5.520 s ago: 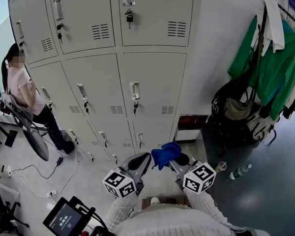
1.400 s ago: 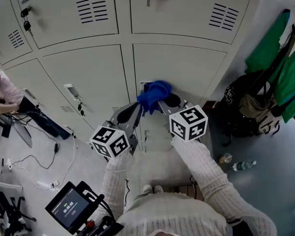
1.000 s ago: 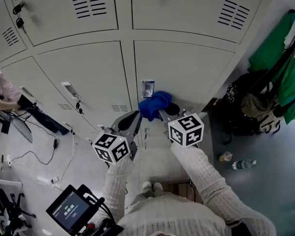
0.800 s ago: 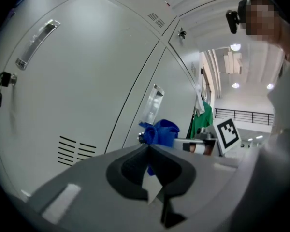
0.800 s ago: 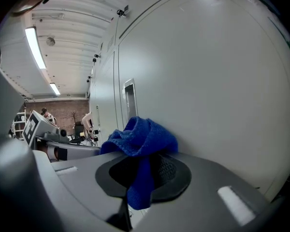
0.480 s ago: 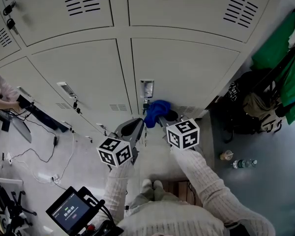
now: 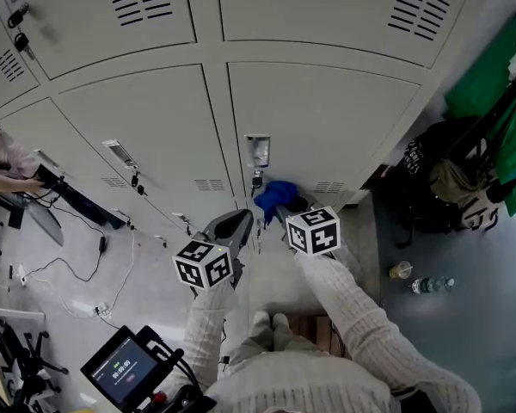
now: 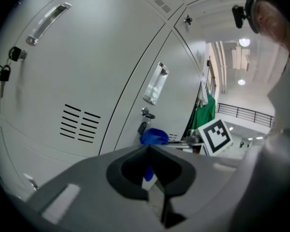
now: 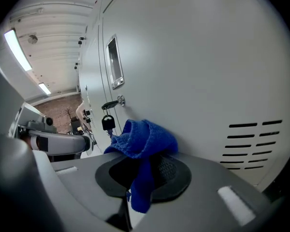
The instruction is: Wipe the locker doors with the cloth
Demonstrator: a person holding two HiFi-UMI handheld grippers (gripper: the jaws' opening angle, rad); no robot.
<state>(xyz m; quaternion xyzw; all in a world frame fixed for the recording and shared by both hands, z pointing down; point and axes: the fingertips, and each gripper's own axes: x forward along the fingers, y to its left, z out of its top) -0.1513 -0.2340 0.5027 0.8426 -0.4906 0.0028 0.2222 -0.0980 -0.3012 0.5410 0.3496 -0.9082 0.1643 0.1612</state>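
While against locker door [image 9: 208, 71], cloth [image 9: 146, 138] in right tool [image 9: 144, 173].

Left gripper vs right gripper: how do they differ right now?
Right gripper is shut on the blue cloth; left gripper has its jaws together on nothing. Right gripper puts the cloth against the locker door, beside the padlock; left gripper sits back from the door and looks clear of it. Shared: both aim toward that door.
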